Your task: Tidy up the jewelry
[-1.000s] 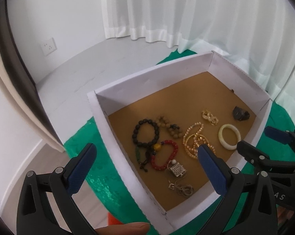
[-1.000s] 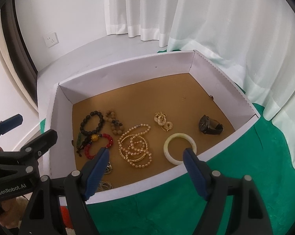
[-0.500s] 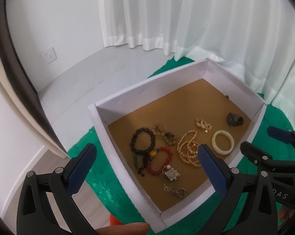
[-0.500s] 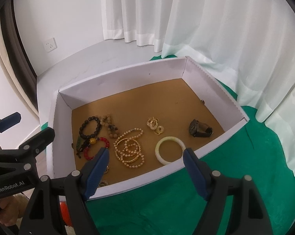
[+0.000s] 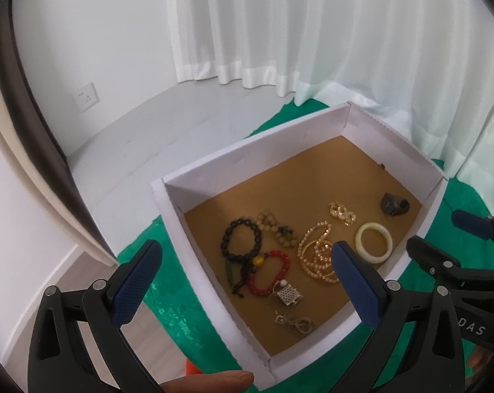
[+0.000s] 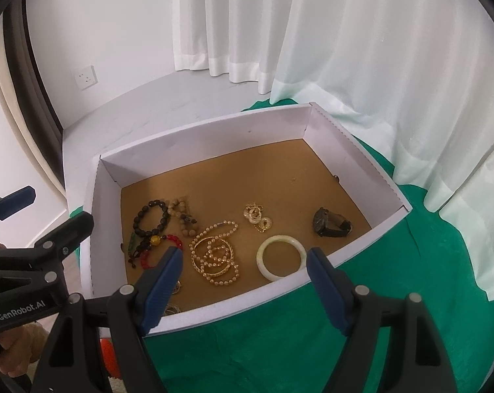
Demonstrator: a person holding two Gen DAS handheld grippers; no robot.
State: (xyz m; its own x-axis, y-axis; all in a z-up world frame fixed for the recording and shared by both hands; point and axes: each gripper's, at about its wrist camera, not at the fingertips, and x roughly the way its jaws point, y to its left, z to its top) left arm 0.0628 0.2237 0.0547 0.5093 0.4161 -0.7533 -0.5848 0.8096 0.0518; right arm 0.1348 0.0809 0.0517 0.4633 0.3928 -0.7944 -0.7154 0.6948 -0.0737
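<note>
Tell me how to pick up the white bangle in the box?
Come straight down from above and pinch one side of the white bangle, one finger inside the hole, one outside. It lies flat on the box floor, so there is no edge to grab sideways. Its far side looks best, away from the near wall.

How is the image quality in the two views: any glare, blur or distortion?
Left wrist view: strong fisheye bending, dark corners, soft even daylight, the box sharp. Right wrist view: same curved edges, bright curtain but no glare, the bangle clear, no motion blur.
</note>
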